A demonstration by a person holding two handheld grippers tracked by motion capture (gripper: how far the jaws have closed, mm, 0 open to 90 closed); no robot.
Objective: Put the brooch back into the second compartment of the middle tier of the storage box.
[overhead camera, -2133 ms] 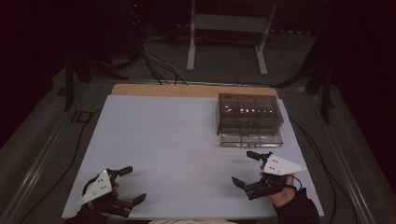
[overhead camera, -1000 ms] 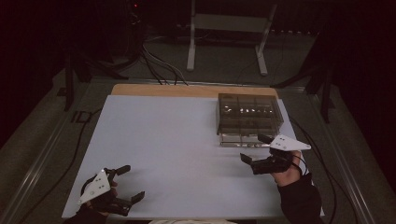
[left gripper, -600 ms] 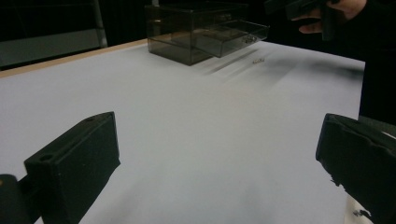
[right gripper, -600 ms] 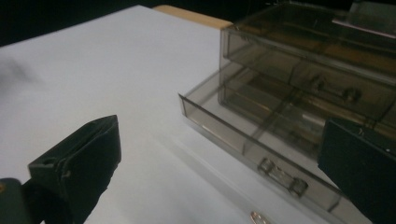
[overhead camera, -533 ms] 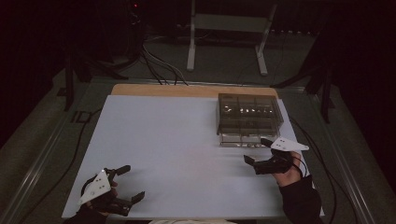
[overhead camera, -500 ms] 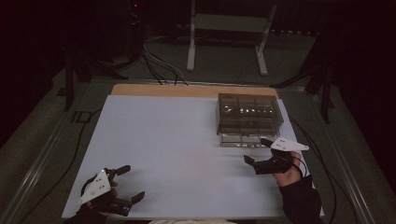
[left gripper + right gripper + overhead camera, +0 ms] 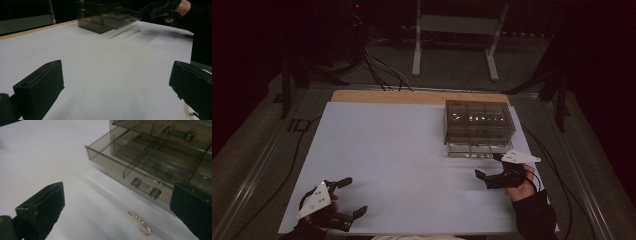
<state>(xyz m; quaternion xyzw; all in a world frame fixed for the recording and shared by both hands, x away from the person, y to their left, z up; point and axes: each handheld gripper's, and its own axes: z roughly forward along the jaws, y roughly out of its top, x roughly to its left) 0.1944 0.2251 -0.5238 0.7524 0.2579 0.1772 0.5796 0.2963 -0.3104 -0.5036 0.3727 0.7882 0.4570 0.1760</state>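
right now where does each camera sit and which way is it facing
High view: fixed above the person's side, looking forward and down on the white table; both hands enter from the bottom, left gripper and right gripper.
Left gripper view: rides the left gripper, low over the table, facing the drawer box; its own black fingers frame the bottom.
Right gripper view: rides the right gripper, close to the open drawer and a gold safety pin.
Shared: the drawer box appears in all three.
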